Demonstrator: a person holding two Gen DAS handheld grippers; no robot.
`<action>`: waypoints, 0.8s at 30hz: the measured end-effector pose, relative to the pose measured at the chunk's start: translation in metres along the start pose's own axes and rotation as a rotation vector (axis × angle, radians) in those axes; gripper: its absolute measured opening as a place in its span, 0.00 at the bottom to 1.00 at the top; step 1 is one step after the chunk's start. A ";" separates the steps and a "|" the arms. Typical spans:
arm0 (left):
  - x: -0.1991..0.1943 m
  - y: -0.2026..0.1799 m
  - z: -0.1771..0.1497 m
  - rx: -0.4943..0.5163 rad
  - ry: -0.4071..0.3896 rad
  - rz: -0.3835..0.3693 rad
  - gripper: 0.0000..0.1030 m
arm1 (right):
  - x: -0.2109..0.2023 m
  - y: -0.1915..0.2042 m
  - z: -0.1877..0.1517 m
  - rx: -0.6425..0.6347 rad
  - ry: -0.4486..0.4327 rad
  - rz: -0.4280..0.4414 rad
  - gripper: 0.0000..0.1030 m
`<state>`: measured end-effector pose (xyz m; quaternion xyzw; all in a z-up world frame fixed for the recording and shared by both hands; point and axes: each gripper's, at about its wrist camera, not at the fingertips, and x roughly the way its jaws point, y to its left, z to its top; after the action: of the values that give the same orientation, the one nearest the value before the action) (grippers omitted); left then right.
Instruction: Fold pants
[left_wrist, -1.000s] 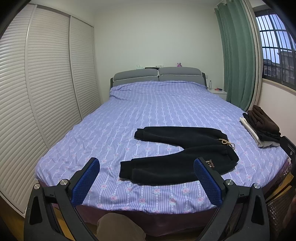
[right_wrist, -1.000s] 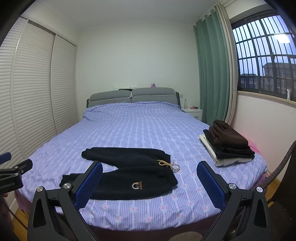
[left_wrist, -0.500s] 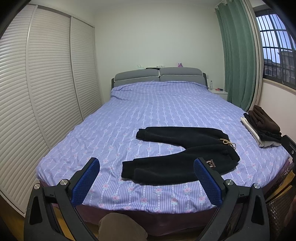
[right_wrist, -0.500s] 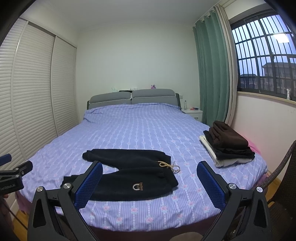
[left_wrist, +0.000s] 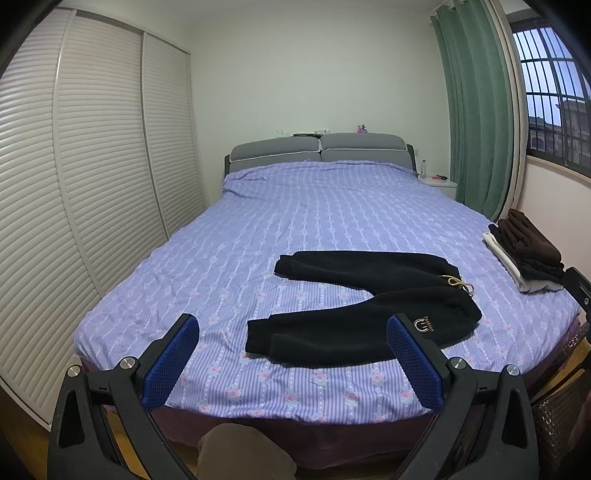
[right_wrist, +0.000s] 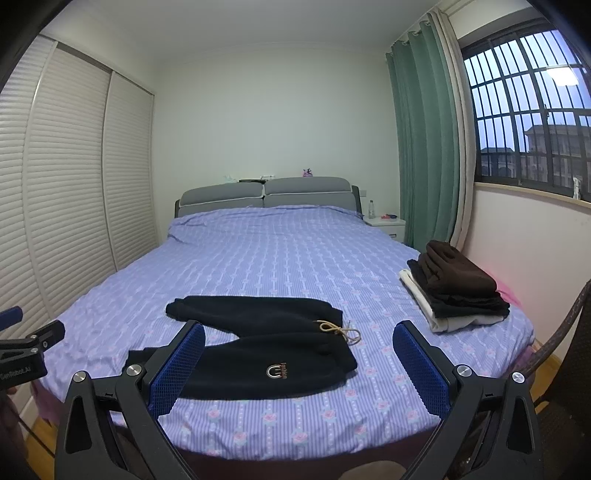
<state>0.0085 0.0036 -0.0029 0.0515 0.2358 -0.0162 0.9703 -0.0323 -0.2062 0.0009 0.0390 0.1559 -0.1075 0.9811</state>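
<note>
Black fleece pants (left_wrist: 365, 306) (right_wrist: 266, 347) lie spread flat near the foot of a bed covered by a purple striped sheet (left_wrist: 295, 221) (right_wrist: 280, 258). The two legs splay to the left in a V; the waist with a tan drawstring (right_wrist: 341, 330) and a small logo points right. My left gripper (left_wrist: 293, 328) hovers open in front of the foot edge, short of the pants. The right gripper (right_wrist: 299, 338) is also open and empty, held back from the bed with the waist end seen between its blue pads (right_wrist: 177, 369).
A stack of folded brown, black and white clothes (left_wrist: 528, 254) (right_wrist: 454, 291) rests at the bed's right edge. Louvred wardrobe doors (left_wrist: 74, 184) line the left wall. A white nightstand (right_wrist: 386, 225), a green curtain and a barred window are on the right. A wicker chair (right_wrist: 561, 343) stands at right.
Both grippers have drifted slightly; the bed and pants appear a little shifted in both views. Both stay open and the pants lie untouched.
</note>
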 end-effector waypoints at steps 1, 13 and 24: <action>0.001 0.000 0.000 0.000 0.002 0.001 1.00 | 0.001 0.000 0.000 0.000 0.001 0.000 1.00; 0.028 0.000 0.007 0.007 0.050 -0.004 1.00 | 0.019 0.002 0.004 -0.015 0.025 -0.004 1.00; 0.101 -0.011 0.042 0.014 0.098 -0.019 1.00 | 0.088 -0.006 0.028 0.001 0.076 -0.019 1.00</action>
<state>0.1165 -0.0127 -0.0136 0.0569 0.2837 -0.0248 0.9569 0.0566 -0.2326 -0.0001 0.0423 0.1935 -0.1152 0.9734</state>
